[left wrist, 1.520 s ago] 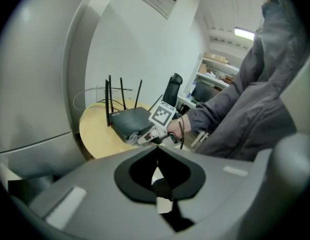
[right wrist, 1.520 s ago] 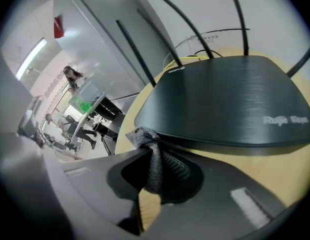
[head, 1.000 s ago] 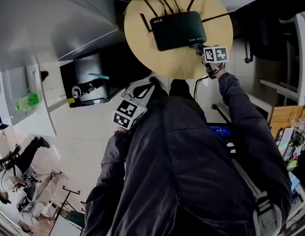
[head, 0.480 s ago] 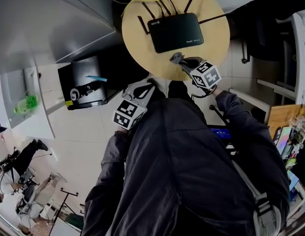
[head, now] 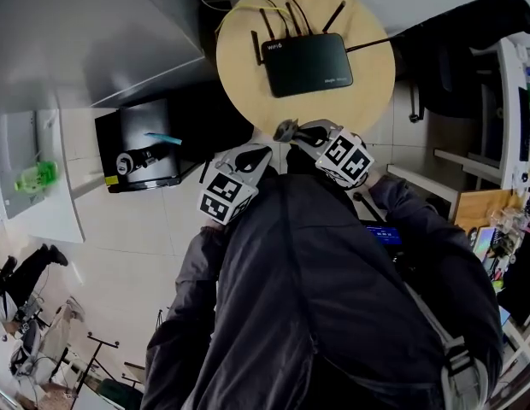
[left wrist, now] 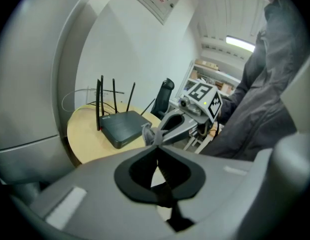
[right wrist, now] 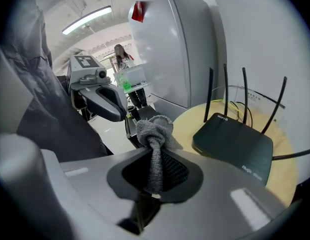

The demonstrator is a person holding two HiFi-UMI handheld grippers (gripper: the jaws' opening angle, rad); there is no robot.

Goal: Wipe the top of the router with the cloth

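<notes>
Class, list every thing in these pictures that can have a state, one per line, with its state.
router: flat on the round table, antennas raised, nothing touching its top.
cloth: bunched, gripped in the right claw, held off the router.
right claw: shut on the cloth.
left claw: shut, empty.

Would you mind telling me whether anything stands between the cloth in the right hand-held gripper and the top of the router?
Nothing visible does. The right hand-held gripper holds the cloth at the near edge of the table, and only bare tabletop lies between it and the router.
</notes>
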